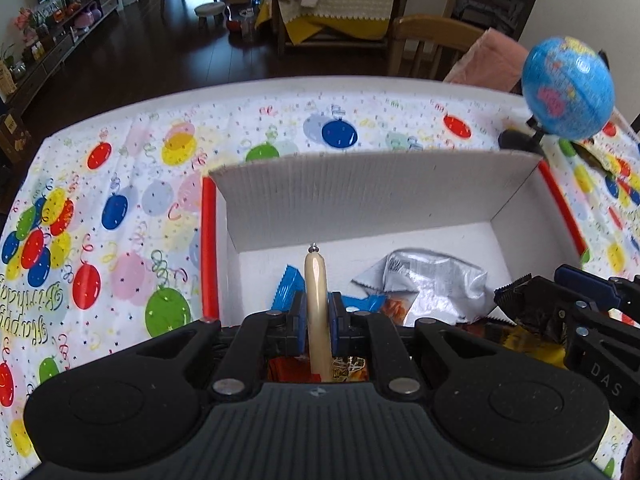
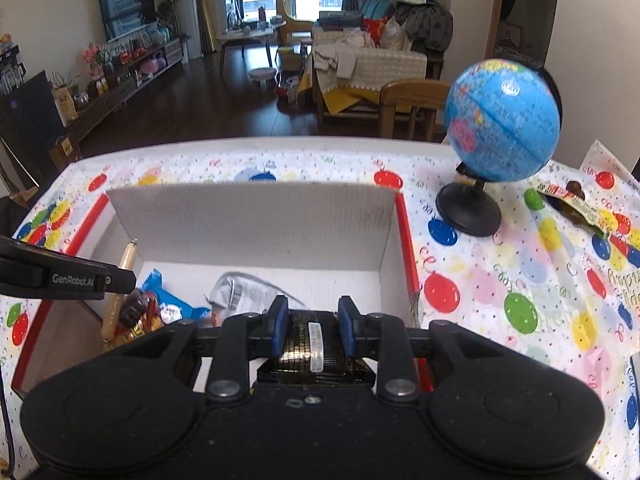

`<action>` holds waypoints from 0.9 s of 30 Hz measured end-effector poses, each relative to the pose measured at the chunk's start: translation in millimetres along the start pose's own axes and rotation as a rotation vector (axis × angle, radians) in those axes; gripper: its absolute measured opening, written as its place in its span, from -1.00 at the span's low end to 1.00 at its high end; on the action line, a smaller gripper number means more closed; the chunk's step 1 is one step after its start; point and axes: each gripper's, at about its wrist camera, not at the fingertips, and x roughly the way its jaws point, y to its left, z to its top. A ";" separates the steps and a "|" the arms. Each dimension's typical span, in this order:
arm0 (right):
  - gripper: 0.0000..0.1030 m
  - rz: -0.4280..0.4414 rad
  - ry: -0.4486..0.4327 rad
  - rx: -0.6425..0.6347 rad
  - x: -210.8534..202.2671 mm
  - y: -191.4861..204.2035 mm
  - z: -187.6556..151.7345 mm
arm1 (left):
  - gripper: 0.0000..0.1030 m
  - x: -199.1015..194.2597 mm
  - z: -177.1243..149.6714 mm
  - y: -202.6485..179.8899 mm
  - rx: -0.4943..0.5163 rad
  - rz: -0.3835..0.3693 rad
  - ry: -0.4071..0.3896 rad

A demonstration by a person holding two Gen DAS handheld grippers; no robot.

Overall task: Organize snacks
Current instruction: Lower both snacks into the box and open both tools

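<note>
Both snacks are held above the white cardboard box (image 2: 256, 216) on the balloon-print tablecloth (image 1: 120, 208), so the step in hand looks like the drop-off — the next move calls for lowering each into a free patch of the box floor and spreading the jaws. The left gripper (image 1: 318, 314) is pressed tight on a pale sausage stick (image 1: 316, 280) that pokes forward between its pads over the blue wrapper (image 1: 286, 286) and silver packet (image 1: 432, 276). The right gripper (image 2: 314, 320) pinches a dark gridded packet (image 2: 304, 344) — it sits squarely between the blue pads, above the box's right half.
</note>
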 end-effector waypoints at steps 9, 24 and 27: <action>-0.44 0.023 0.020 0.016 -1.2 -2.1 -5.2 | -0.67 7.0 -3.0 -2.7 0.007 -0.001 0.035; -0.31 0.054 -0.015 0.029 -38.9 -5.4 -16.2 | 0.20 -35.5 -17.2 -5.0 -0.020 -0.023 -0.035; -0.25 0.055 -0.030 0.034 -50.7 -7.3 -19.6 | 0.22 -47.9 -22.9 -7.8 -0.018 -0.024 -0.053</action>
